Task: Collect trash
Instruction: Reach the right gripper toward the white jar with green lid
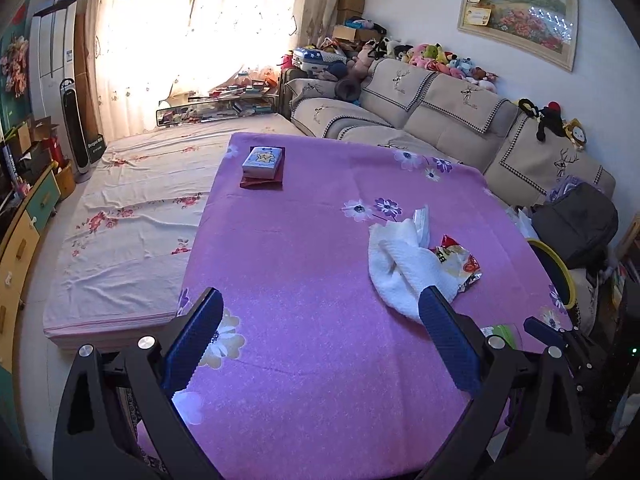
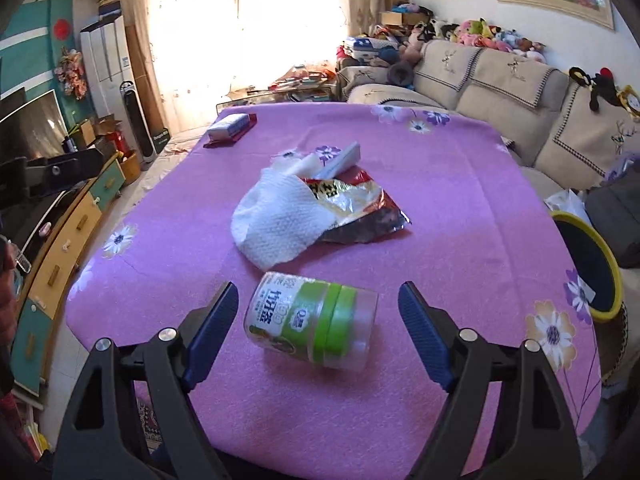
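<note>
Purple flower-print tablecloth [image 2: 400, 360] covers the table and fills the middle of both views, with a beige sofa [image 2: 500, 88] at upper right. All trash lies uncollected: a clear plastic jar with green label [image 2: 316, 320] on its side at lower centre, a crumpled white paper towel [image 2: 276, 220] and a shiny red-gold snack wrapper [image 2: 356, 208] touching it. The right gripper [image 2: 318, 324] is spread apart around the jar; the left gripper [image 1: 320, 340] is also wide apart, holding nothing. A black bin with yellow rim [image 2: 608, 312] waits at the right edge, so I think collecting has not begun

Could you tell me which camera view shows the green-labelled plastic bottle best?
The right wrist view: the bottle lies whole on its side between the open jaws. The left wrist view shows only a green sliver behind its right finger.
</note>
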Tool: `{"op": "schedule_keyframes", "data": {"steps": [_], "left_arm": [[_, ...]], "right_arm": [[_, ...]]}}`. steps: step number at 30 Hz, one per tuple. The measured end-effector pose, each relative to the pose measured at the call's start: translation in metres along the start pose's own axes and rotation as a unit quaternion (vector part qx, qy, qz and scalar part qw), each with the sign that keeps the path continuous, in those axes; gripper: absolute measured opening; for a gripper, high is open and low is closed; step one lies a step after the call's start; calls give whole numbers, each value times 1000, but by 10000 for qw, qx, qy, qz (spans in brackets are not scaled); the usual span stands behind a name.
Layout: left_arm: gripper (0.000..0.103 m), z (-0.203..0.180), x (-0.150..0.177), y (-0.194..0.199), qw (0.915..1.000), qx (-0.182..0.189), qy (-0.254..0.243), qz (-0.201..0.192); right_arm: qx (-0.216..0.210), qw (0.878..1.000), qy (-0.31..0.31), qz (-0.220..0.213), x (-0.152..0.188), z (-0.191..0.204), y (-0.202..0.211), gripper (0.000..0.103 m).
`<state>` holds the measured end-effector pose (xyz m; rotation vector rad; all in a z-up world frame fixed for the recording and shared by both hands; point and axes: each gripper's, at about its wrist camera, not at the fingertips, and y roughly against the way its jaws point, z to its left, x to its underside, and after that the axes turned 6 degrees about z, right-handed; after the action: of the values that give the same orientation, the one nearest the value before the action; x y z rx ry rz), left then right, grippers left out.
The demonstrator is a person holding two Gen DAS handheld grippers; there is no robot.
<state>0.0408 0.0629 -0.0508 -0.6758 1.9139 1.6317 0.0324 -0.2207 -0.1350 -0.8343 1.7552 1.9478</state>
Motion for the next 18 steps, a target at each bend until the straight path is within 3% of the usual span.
{"op": "schedule_keyframes", "data": {"steps": [9, 18], "left_arm": [[97, 7, 10, -7, 9998, 151, 120, 70], [97, 10, 14, -11, 9997, 118, 197, 117]], "right_arm": [[225, 9997, -80, 9, 8, 6, -7, 81], [60, 9994, -341, 96, 18, 8, -14, 81]]}}
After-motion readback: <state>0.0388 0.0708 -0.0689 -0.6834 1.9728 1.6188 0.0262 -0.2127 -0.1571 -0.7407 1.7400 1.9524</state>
